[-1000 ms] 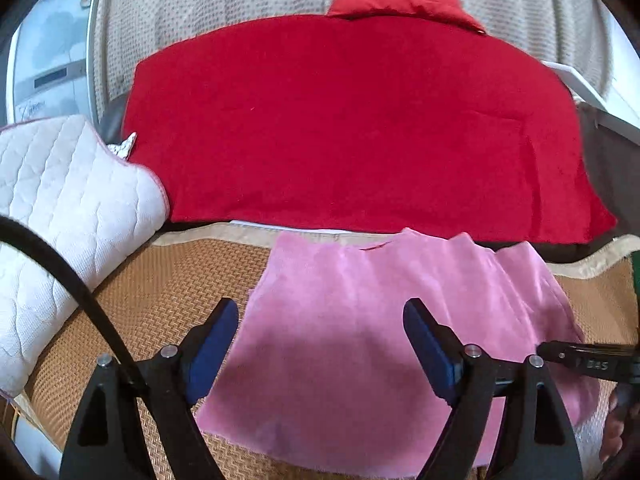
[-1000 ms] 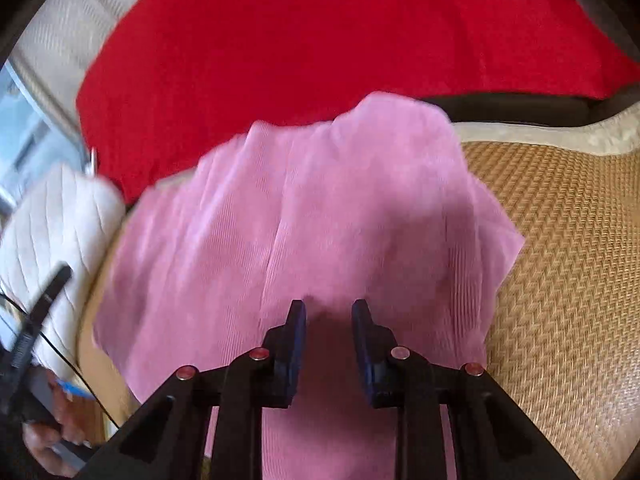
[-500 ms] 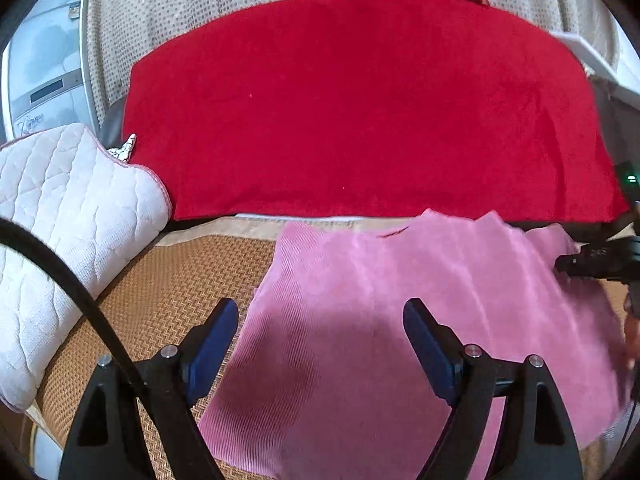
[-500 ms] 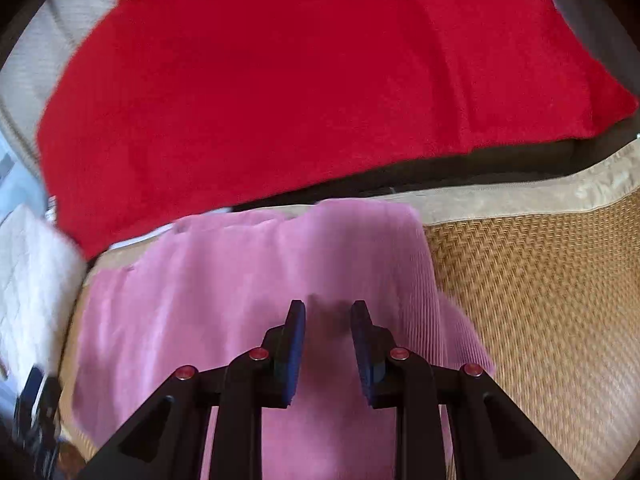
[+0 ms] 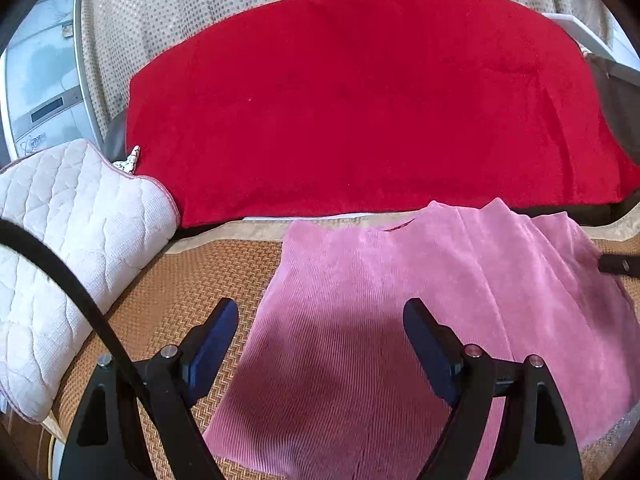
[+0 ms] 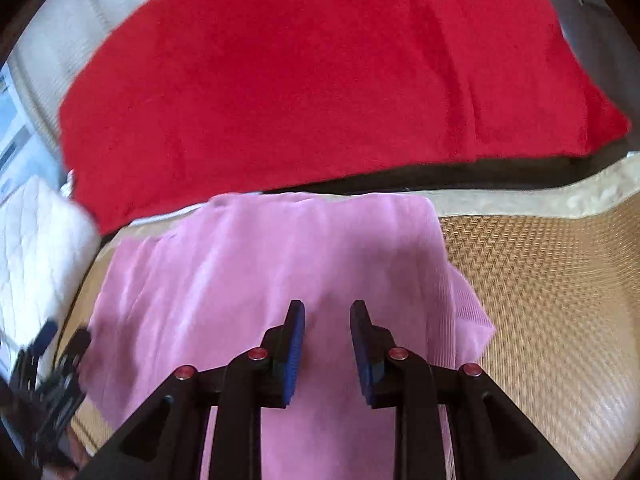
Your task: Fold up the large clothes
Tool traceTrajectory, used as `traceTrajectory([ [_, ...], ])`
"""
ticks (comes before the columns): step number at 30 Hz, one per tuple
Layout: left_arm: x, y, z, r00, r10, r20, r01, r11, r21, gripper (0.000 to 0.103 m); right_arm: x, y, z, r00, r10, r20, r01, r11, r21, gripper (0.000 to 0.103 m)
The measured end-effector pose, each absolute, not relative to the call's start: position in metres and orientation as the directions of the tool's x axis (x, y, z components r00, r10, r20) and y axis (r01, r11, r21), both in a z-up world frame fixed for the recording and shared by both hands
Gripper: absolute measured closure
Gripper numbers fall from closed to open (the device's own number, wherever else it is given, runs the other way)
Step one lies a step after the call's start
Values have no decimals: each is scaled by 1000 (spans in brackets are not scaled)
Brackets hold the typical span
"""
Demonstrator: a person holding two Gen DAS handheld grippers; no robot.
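A pink ribbed garment [image 5: 400, 300] lies spread on the woven mat [image 5: 180, 288], its far edge near the red blanket. My left gripper [image 5: 320, 308] hovers open and wide over the garment's left side, one finger over the mat and the other over the cloth, holding nothing. In the right wrist view, my right gripper [image 6: 327, 306] hangs above the garment [image 6: 260, 264] near its right edge. Its jaws stand narrowly apart, with pink cloth showing through the gap and nothing pinched. Its tip [image 5: 618, 266] pokes in at the right edge of the left wrist view.
A red blanket [image 5: 360, 100] covers the raised surface behind the mat. A white quilted cushion [image 5: 68, 240] lies on the left. A black cable [image 5: 80, 300] crosses by my left gripper. Bare mat [image 6: 540, 280] stretches to the right of the garment.
The right gripper has risen and drawn back, so the garment looks farther off and flatter. In the left view the cloth's right side has spread wider. The left gripper dipped slightly.
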State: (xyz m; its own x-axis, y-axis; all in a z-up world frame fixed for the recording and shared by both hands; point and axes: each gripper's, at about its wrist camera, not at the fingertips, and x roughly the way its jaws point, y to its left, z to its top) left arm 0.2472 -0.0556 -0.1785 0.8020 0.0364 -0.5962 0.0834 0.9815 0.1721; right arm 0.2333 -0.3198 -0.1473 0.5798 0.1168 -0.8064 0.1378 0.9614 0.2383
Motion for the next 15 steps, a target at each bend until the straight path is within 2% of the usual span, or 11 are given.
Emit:
traceTrajectory([
  [3, 240, -56, -174, 808, 28, -589, 88, 982, 166, 18, 207, -311, -142, 583, 146, -799, 107, 961, 254, 72],
  [4, 237, -57, -172, 812, 29, -583, 89, 981, 173, 18, 194, -307, -145, 577, 146, -804, 103, 963, 248, 61],
  [5, 235, -58, -172, 814, 30, -580, 92, 979, 180, 18, 184, -304, -148, 570, 145, -808, 104, 964, 246, 31],
  [6, 232, -59, -172, 815, 30, -579, 97, 978, 187, 18, 177, -300, -154, 561, 144, -815, 113, 962, 247, 21],
  [7, 231, -60, -174, 810, 26, -586, 106, 976, 190, 18, 166, -299, -164, 551, 149, -821, 131, 956, 261, 18],
  [9, 234, -61, -186, 770, 5, -638, 143, 973, 180, 8, 162, -293, -175, 506, 145, -850, 138, 959, 246, 18],
  [12, 249, -64, -216, 657, -2, -754, 199, 965, 171, 8, 162, -281, -169, 531, 97, -842, 112, 977, 183, 28],
  [13, 255, -63, -225, 609, -10, -793, 208, 967, 147, 8, 160, -282, -161, 557, 109, -823, 103, 975, 198, 39],
  [15, 256, -56, -221, 613, -42, -789, 190, 977, 96, 8, 155, -284, -142, 620, 52, -782, 128, 978, 167, 40],
])
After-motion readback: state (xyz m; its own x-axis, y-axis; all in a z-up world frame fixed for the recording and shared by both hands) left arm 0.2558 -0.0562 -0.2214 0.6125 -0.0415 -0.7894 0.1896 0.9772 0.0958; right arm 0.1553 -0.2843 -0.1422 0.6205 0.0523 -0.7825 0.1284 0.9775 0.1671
